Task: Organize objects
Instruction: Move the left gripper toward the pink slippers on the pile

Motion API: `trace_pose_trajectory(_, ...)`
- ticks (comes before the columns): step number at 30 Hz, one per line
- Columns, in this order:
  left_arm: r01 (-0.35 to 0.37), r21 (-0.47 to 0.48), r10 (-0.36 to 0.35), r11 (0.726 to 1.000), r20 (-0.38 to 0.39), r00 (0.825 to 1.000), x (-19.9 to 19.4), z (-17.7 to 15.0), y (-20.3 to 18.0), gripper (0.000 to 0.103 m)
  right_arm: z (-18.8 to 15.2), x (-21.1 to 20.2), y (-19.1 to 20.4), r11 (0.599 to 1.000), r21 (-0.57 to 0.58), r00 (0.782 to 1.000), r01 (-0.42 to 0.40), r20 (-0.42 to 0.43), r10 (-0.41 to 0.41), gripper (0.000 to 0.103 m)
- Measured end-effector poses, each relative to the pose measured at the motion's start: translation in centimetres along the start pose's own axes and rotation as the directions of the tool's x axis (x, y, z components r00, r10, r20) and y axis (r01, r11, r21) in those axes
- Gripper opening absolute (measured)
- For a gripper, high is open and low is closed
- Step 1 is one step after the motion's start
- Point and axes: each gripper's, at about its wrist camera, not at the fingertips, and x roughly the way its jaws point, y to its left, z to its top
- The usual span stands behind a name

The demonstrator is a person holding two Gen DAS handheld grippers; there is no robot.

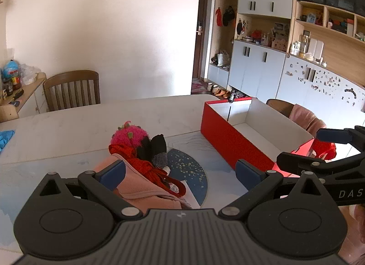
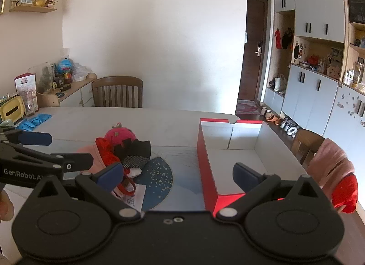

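A heap of soft things lies on the table: a pink garment [image 1: 139, 185], a red knit piece [image 1: 146, 164], a fuzzy magenta dragon-fruit toy [image 1: 129, 135], black and speckled fabric [image 1: 157, 148] and a white paper [image 1: 190, 196]. The same heap [image 2: 121, 150] shows in the right wrist view. A red box [image 1: 230, 141] with a white inside stands open to the right, also seen as the box [image 2: 206, 169]. My left gripper [image 1: 180, 174] is open just short of the heap. My right gripper [image 2: 178, 176] is open over the box's near left corner, holding nothing.
A round blue speckled mat [image 1: 189, 166] lies under the heap. Blue gloves [image 2: 34, 121] sit at the table's far left. Wooden chairs [image 1: 73, 89] stand behind the table, and another chair with pink cloth [image 2: 328, 164] is at the right. Cabinets line the right wall.
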Motion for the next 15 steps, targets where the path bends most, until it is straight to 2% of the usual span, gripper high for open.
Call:
trace_pose_trajectory(9,0.031,-0.025,-0.031,0.999,-0.027,0.999,0.5,0.1,1.1,0.103,0.1,0.3,0.7,1.000,-0.006,1.000,0.016,-0.003,-0.016,0.102)
trace_pose_trajectory(15,0.039,-0.051,-0.042,0.998,-0.057,0.997,1.6,0.2,1.1,0.103,0.3,0.9,-0.7,1.000,-0.010,1.000,0.012,-0.017,-0.012,0.102)
